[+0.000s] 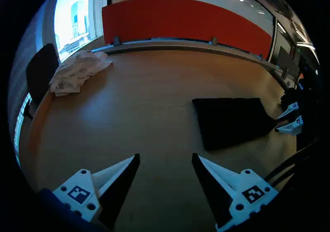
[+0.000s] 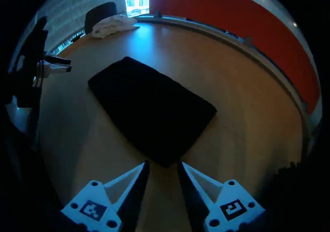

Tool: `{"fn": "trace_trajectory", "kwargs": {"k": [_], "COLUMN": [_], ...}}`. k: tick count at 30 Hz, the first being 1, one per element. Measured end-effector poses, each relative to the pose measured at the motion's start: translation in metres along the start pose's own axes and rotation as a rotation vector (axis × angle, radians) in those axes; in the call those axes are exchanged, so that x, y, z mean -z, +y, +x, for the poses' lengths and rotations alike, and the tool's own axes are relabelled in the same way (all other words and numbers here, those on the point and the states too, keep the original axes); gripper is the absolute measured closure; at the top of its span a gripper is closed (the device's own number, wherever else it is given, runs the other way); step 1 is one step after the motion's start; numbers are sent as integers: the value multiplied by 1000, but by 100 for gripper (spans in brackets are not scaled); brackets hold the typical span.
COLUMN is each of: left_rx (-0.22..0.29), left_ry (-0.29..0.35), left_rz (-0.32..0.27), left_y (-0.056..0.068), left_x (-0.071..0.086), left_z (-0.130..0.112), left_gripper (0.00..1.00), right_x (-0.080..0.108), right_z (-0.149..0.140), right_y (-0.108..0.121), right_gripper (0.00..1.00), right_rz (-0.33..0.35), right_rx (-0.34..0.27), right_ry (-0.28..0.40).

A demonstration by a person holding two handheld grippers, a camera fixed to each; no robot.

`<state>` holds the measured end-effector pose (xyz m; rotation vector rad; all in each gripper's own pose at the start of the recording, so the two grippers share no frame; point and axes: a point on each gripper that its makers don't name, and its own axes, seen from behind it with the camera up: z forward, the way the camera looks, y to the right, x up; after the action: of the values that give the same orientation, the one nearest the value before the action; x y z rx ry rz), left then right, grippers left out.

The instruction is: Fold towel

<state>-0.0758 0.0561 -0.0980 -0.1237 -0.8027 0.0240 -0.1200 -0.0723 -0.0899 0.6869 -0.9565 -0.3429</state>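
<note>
A black towel (image 1: 233,120) lies folded into a flat rectangle on the wooden table (image 1: 136,104), to the right of my left gripper (image 1: 165,157). That gripper is open wide over bare wood, well short of the towel. My right gripper (image 2: 163,166) is open with a narrower gap, its tips just at the near corner of the towel (image 2: 152,108); wood shows between the fingers. In the left gripper view, the right gripper (image 1: 284,122) is at the towel's right corner. In the right gripper view, the left gripper (image 2: 62,65) hovers off the towel's far left side.
A crumpled white cloth (image 1: 78,71) (image 2: 113,24) sits at the far corner of the table, by a dark chair (image 1: 41,71) and a bright window. A red partition (image 1: 185,21) (image 2: 231,21) runs along the table's back edge.
</note>
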Motion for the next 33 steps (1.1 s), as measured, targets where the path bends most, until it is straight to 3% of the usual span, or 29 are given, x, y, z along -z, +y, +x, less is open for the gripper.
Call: {"fn": "trace_trajectory", "kwargs": {"k": [6,14,16,22,33], "left_rx": [-6,-7,-7,-6,-4], "left_ry": [-3,-6,-4,-2,-3], "left_rz": [8,14,15,17,19], "left_y": [-5,-9,-10,-11,-12], "left_x": [2,4,4,5,6], "left_z": [-2,-3,-3,-3,-4], "left_gripper": [6,7,7,7,7], "right_x": [0,0,0,0,2], "right_z": [-1,-2,-2,-4,-1], "right_y": [-1,-2,-1,2,2], "right_gripper": [63,64,74,92,93], "right_rz": [6,3,3,-5,-12], "right_rx": [-3,5,5,6,16], "right_ry": [-2,-5,-5,-7,7]}}
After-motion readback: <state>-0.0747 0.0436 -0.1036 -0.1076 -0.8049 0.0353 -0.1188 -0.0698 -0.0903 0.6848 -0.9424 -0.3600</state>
